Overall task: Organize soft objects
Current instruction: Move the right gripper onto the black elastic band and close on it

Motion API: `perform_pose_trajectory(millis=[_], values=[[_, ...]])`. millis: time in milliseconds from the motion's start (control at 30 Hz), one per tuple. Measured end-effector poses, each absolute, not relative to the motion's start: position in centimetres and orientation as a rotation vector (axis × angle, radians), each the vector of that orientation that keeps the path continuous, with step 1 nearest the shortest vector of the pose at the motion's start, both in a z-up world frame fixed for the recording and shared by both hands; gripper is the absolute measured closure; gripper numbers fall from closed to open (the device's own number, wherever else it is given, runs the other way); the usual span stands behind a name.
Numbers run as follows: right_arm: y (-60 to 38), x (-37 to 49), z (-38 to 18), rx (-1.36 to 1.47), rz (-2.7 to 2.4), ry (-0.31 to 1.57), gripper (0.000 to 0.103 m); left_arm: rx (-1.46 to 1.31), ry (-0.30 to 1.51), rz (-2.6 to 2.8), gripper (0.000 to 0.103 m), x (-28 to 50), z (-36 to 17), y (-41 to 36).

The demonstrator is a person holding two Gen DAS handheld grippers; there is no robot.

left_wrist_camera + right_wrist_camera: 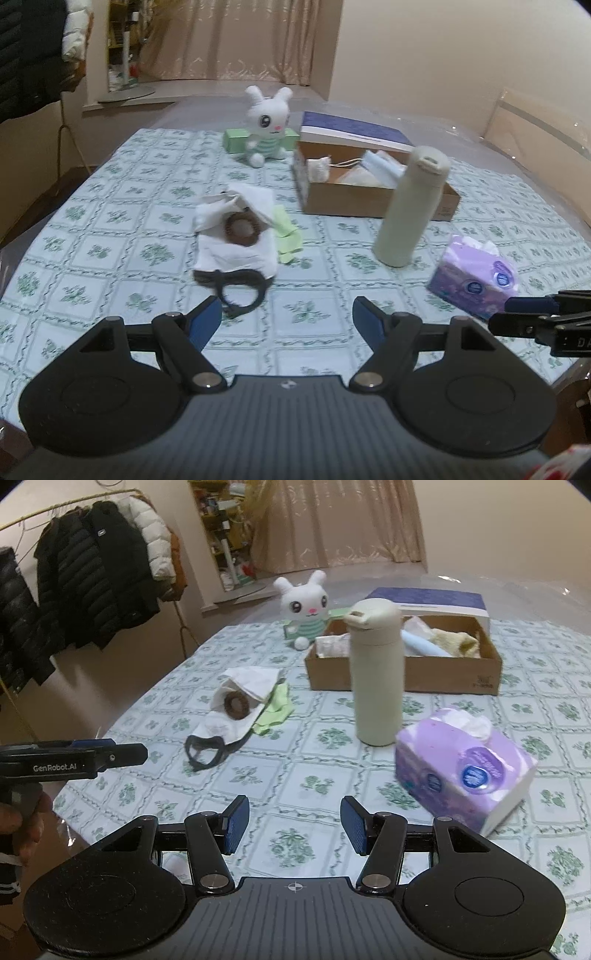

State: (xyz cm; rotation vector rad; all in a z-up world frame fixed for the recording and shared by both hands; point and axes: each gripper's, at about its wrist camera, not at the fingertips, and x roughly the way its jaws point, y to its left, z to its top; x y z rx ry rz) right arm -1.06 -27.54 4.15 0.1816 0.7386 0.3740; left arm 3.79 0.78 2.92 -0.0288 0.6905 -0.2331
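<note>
A white cloth (236, 236) lies mid-table with a brown hair ring (240, 228) on it and a pale green cloth (289, 236) under its right side. A black hair band (238, 291) lies just in front of it. A white plush bunny (267, 125) sits at the far side. My left gripper (287, 314) hovers open and empty, near the hair band. My right gripper (293, 814) is open and empty above the tablecloth, left of a purple tissue pack (461, 764). The cardboard box (406, 679) holds several soft items.
A tall cream bottle (375, 675) stands between the cloth pile and the box. A blue book (354, 131) lies behind the box and a green carton (236, 140) behind the bunny. Coats (92, 587) hang on a rack left of the table. The left gripper (122, 755) reaches in from the left edge.
</note>
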Motion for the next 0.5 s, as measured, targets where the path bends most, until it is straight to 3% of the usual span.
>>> perform_pose_trajectory(millis=[500], values=[[-21.2,3.6,1.8,0.14,0.45,0.741,0.048,0.001,0.737,-0.185,0.028,7.5,-0.2,6.3]])
